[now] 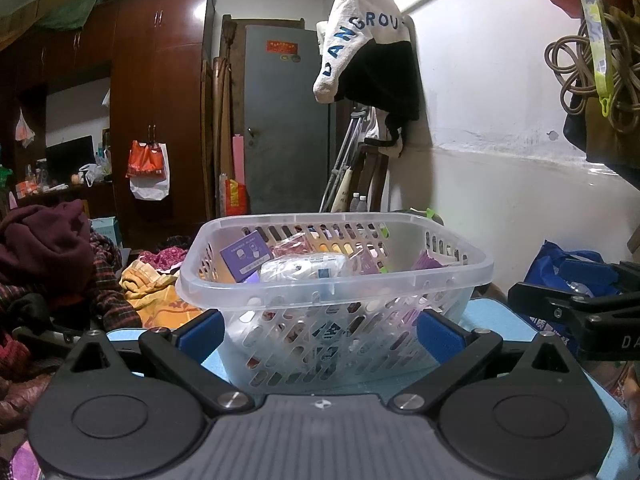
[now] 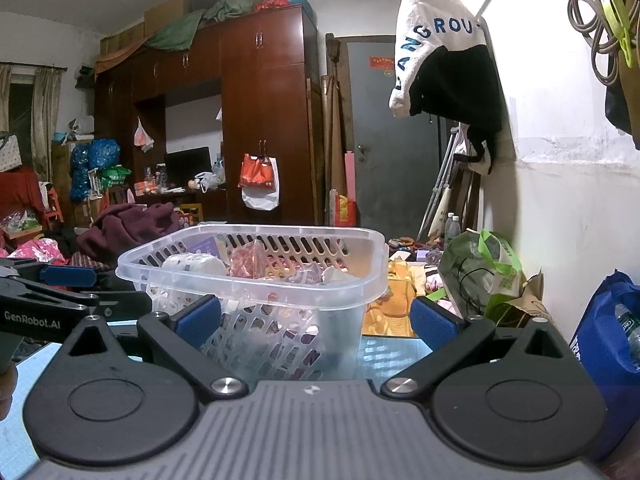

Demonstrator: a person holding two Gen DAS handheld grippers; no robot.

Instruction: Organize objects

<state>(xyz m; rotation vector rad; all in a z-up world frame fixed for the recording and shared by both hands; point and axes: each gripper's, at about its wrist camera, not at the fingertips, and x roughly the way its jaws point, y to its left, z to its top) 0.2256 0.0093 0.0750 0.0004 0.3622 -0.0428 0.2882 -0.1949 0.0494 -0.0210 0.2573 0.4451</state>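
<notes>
A clear plastic basket (image 1: 452, 276) with slotted walls stands on a light blue surface (image 1: 500, 316), close in front of both grippers. Inside lie a purple box (image 1: 246, 256), a white wrapped roll (image 1: 304, 266) and pinkish packets (image 1: 292, 244). My left gripper (image 1: 320, 330) is open, its blue pads either side of the basket's near wall, not touching it. From the right wrist view the basket (image 2: 360, 280) sits left of centre; my right gripper (image 2: 316, 320) is open, level with the basket's near corner. The other gripper shows at each view's edge.
Piled clothes (image 1: 52, 256) lie to the left, a yellow cloth (image 1: 156, 296) behind the basket. A blue bag (image 2: 604, 344) and a green bag (image 2: 480, 276) stand by the white wall at right. A jacket (image 1: 372, 48) hangs overhead. Wardrobes and a grey door stand far back.
</notes>
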